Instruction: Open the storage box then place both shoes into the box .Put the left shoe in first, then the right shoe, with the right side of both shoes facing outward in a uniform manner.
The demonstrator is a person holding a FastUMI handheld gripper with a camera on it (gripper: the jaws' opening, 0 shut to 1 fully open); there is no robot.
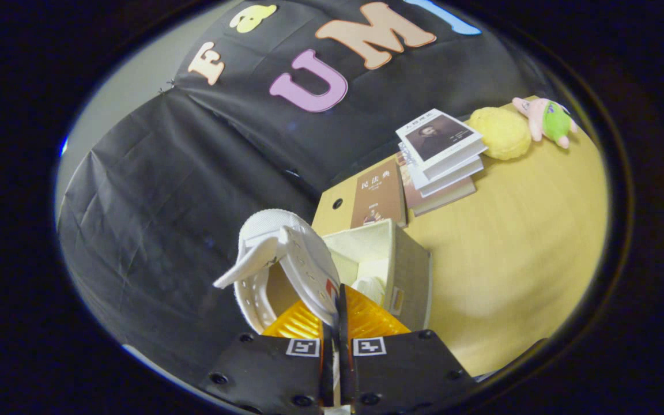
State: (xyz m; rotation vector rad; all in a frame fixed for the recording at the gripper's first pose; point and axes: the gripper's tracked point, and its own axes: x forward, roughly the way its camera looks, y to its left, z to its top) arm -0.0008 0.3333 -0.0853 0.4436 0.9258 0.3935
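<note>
The gripper [335, 328] is clenched on a white shoe [286, 259], both fingers pressed together on the side wall of its upper near the collar, so the shoe hangs in the air just ahead of the fingers with its tongue flopping out to one side and its opening turned toward the camera. Just beyond and a little below it stands the storage box [410, 271], already open, its pale lining on show; a rounded white shape lies inside [369, 285], which looks like part of the other shoe, though too little of it can be seen to be sure. If so, the step in hand is the second placement, the right shoe going in after the left. The box rests on a wooden table [516, 259], with a brown book [378, 196] standing just behind it, a stack of books [441, 158] farther back, and a yellow plush [502, 132] and a pink plush toy [545, 118] near the far edge. The next move calls for carrying the shoe over the box's opening, turning it so its right side faces outward like its partner's, lowering it in beside that shoe without snagging the rim, and only then letting the fingers part.
</note>
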